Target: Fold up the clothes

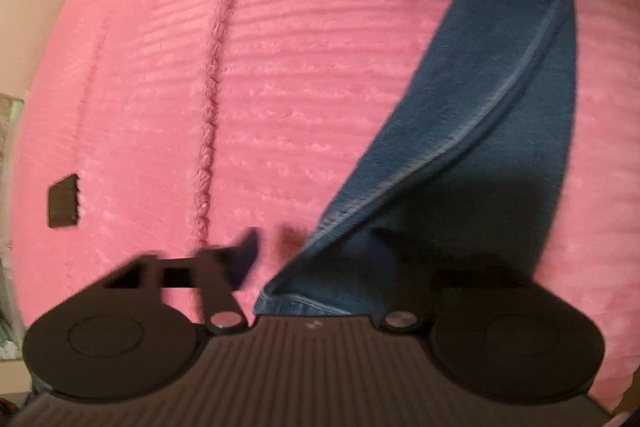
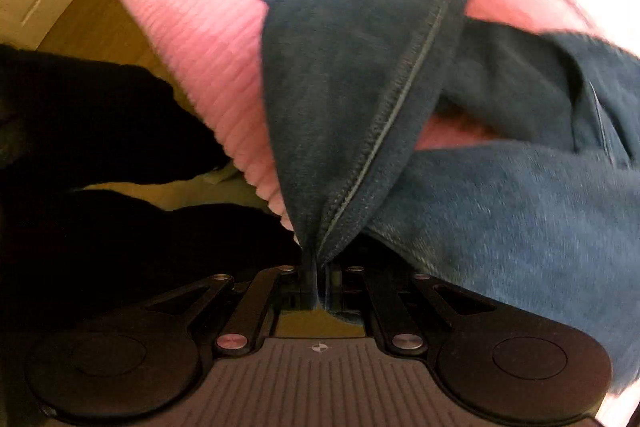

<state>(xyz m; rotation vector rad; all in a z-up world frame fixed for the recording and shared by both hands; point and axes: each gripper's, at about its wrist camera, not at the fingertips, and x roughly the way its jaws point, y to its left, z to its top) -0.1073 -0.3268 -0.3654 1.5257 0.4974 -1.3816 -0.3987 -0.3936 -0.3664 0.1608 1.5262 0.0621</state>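
A pair of blue jeans (image 1: 480, 107) lies across a pink ribbed bed cover (image 1: 280, 87). In the left wrist view one twisted leg runs from the top right down to my left gripper (image 1: 320, 267), whose left finger (image 1: 244, 255) stands clear of the cloth; the right finger is hidden under the denim. In the right wrist view my right gripper (image 2: 316, 279) is shut on a seamed edge of the jeans (image 2: 360, 107), which rises bunched from the fingers and drapes over the bed's edge.
A small black tag (image 1: 64, 203) sits on the cover at the left. The pink cover (image 2: 192, 27) ends at a bed edge, with wooden floor (image 2: 100, 23) below. A person's dark-clothed legs (image 2: 100, 147) stand at the left of it.
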